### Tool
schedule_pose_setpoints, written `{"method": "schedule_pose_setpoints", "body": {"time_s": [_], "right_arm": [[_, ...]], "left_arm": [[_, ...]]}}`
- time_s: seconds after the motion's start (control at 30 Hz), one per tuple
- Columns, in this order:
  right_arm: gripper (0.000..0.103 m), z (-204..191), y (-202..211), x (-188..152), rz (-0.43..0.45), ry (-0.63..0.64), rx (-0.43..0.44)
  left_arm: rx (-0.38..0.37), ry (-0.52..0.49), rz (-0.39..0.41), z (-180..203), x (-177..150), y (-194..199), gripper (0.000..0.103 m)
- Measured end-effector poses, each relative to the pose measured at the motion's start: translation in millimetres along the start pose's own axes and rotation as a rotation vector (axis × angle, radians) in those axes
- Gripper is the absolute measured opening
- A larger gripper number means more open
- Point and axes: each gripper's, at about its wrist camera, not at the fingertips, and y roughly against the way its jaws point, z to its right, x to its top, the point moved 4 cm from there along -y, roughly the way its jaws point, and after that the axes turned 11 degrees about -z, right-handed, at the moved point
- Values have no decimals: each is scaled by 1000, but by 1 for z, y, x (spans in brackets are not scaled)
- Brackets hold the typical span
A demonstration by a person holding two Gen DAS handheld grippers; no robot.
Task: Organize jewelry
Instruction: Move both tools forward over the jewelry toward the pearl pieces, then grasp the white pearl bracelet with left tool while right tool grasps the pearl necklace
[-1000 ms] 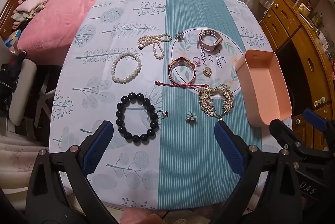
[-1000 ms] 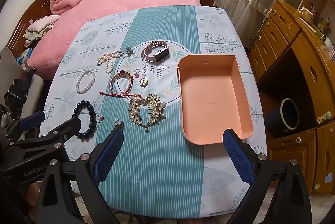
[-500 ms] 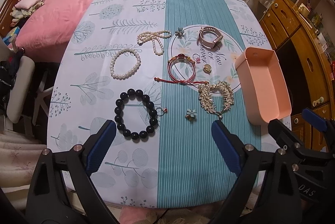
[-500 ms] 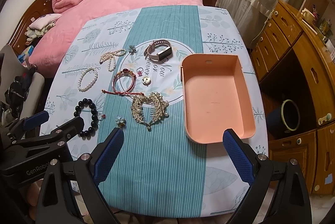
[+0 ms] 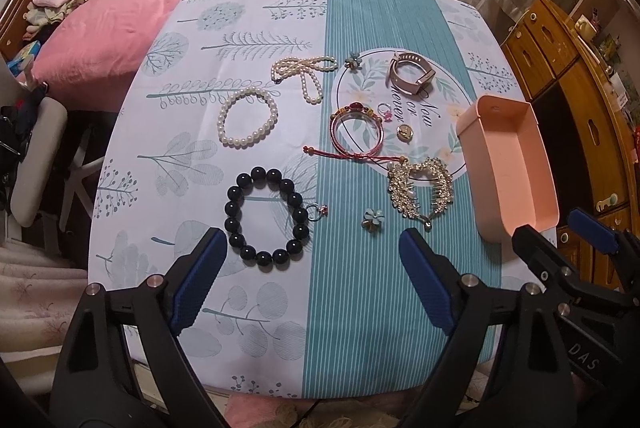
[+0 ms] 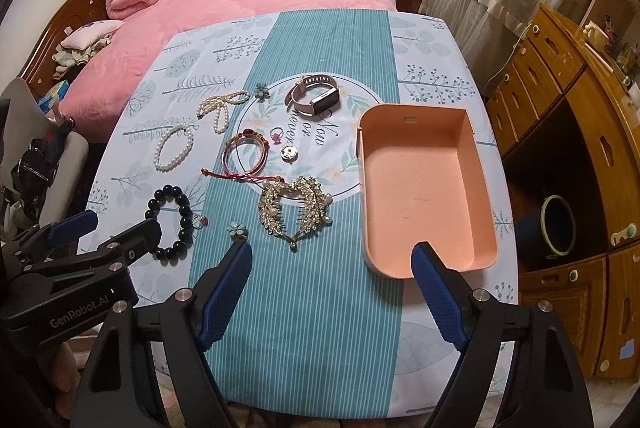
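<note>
on the tablecloth point(image 5: 256, 308) beside one empty peach tray point(image 6: 424, 188): four bracelets, two flower charms, one watch point(image 6: 316, 100), perhaps one ring. left gripper point(image 5: 312, 268) gapes empty; right gripper point(image 6: 332, 268) is closing on nothing.

Soft, even indoor light falls on the tablecloth point(image 5: 256, 308) with only faint shadows and no glare, while both fisheye views stay sharp in the middle, bend strongly toward the edges, and darken to black at the corners.
</note>
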Motion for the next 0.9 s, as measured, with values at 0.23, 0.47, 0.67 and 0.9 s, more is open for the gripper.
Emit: {"method": "schedule_pose_setpoints", "body": {"time_s": [0.23, 0.47, 0.67, 0.9], "right_arm": [[83, -8, -6, 8, -3, 15, 6], [82, -18, -12, 18, -4, 34, 13], [82, -33, -16, 37, 13, 65, 19], [82, -57, -24, 79, 17, 93, 83]], "left_arm": [[7, 6, 3, -7, 6, -1, 87], [19, 23, 9, -21, 16, -2, 87], [50, 40, 28, -44, 35, -2, 87], [57, 50, 14, -80, 64, -12, 87]]}}
